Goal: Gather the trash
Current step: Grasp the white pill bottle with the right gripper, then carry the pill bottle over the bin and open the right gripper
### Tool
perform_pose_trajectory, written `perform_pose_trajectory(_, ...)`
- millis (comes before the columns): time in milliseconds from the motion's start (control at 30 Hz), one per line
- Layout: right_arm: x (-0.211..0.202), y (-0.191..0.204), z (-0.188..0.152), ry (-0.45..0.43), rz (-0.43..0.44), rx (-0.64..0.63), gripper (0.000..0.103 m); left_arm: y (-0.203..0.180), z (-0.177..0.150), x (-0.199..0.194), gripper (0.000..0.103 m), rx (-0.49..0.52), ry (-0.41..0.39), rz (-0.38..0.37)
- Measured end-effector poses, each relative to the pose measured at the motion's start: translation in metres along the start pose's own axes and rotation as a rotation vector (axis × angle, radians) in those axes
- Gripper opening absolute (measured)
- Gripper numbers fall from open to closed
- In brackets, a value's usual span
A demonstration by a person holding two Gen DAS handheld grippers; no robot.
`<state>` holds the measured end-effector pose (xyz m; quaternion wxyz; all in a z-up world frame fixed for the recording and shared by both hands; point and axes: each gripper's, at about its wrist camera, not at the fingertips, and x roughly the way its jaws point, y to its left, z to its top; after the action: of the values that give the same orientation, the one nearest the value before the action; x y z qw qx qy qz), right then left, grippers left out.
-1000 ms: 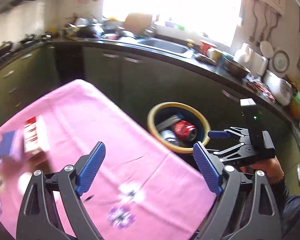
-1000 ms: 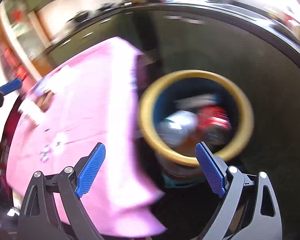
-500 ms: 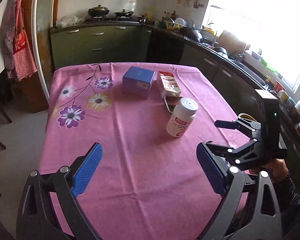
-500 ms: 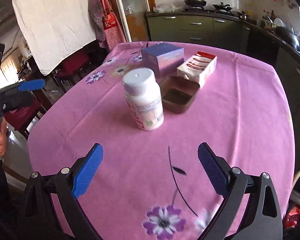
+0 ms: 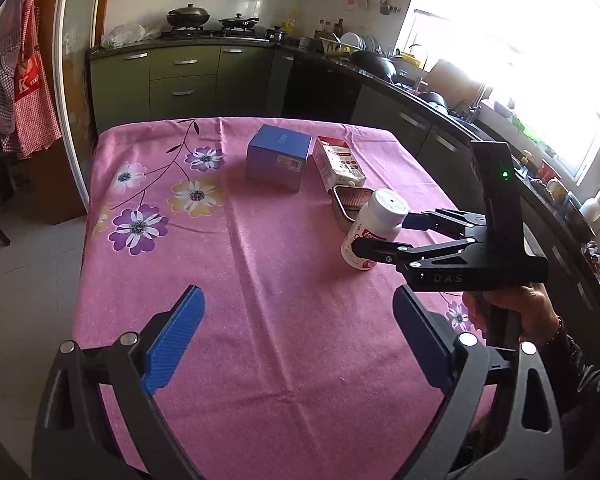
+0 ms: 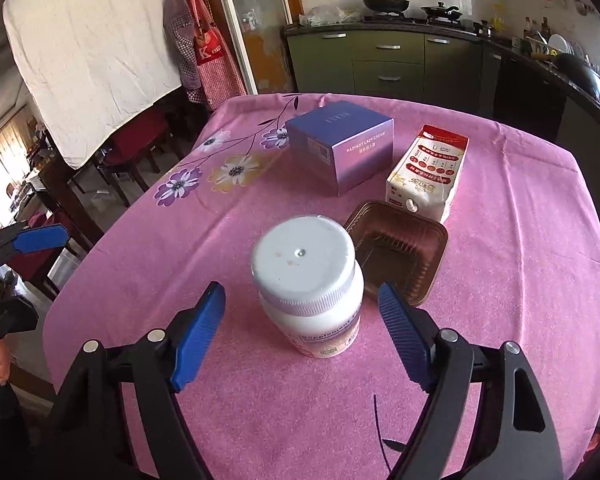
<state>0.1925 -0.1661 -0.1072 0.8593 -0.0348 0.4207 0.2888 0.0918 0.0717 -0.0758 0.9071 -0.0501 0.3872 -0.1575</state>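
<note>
A white pill bottle (image 6: pixel 310 288) stands upright on the pink flowered tablecloth (image 6: pixel 520 240). My right gripper (image 6: pixel 302 336) is open, its blue fingers on either side of the bottle, not touching it. In the left wrist view the bottle (image 5: pixel 374 232) sits between the right gripper's fingers (image 5: pixel 380 246). Behind it lie a brown plastic tray (image 6: pixel 398 250), a red-and-white carton (image 6: pixel 428 172) and a purple box (image 6: pixel 340 144). My left gripper (image 5: pixel 296 340) is open and empty above the near middle of the table.
Green kitchen cabinets (image 5: pixel 188 80) and a dark counter with dishes (image 5: pixel 380 64) run along the far and right sides. Dark chairs (image 6: pixel 140 148) and a hanging white sheet (image 6: pixel 84 48) stand to the table's left. My left gripper (image 6: pixel 20 276) shows at the right wrist view's left edge.
Both grippers swung from the yellow-rimmed bin back to the table. The right gripper has since moved forward, so the white bottle now stands between its open fingers.
</note>
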Motion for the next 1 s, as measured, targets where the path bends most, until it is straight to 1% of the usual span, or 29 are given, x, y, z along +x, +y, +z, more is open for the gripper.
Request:
perform_pose_trajectory(67,0.006,0.002,0.001,0.01,-0.005,-0.001,0.076,0.003,0.0,0.003,0.09,-0.005,0.007,-0.004)
perform_pose_trajectory(100,0.009,0.003,0.002,0.015,-0.004,0.0,0.07,0.004,0.0,0.004,0.09,-0.006,0.012,-0.005)
perform_pose_trajectory(167,0.014,0.003,0.003,0.023,-0.004,0.003,0.064,0.006,-0.001,0.007,0.09,-0.009,0.02,-0.005)
perform_pose_trajectory(233,0.018,0.003,0.005,0.03,-0.007,0.005,0.051,0.008,-0.002,0.009,0.09,-0.013,0.028,-0.007)
perform_pose_trajectory(433,0.014,0.008,0.003,0.024,0.015,-0.005,0.05,0.011,-0.004,0.013,0.09,-0.026,0.048,-0.01)
perform_pose_trajectory(567,-0.006,0.007,-0.001,0.002,0.037,0.017,0.05,0.009,-0.004,0.013,0.09,-0.014,0.048,-0.012)
perform_pose_trajectory(700,-0.038,-0.003,-0.008,-0.035,0.045,0.054,0.05,0.003,-0.002,0.015,0.09,0.0,0.053,-0.014)
perform_pose_trajectory(800,-0.068,-0.022,-0.018,-0.072,0.001,0.099,0.05,-0.004,0.0,0.02,0.09,0.016,0.063,-0.02)
perform_pose_trajectory(867,-0.091,-0.043,-0.028,-0.097,-0.055,0.146,0.05,-0.009,0.001,0.023,0.09,0.027,0.067,-0.025)
perform_pose_trajectory(1000,-0.14,-0.108,-0.056,-0.139,-0.233,0.3,0.05,-0.022,0.002,0.029,0.09,0.049,0.074,-0.044)
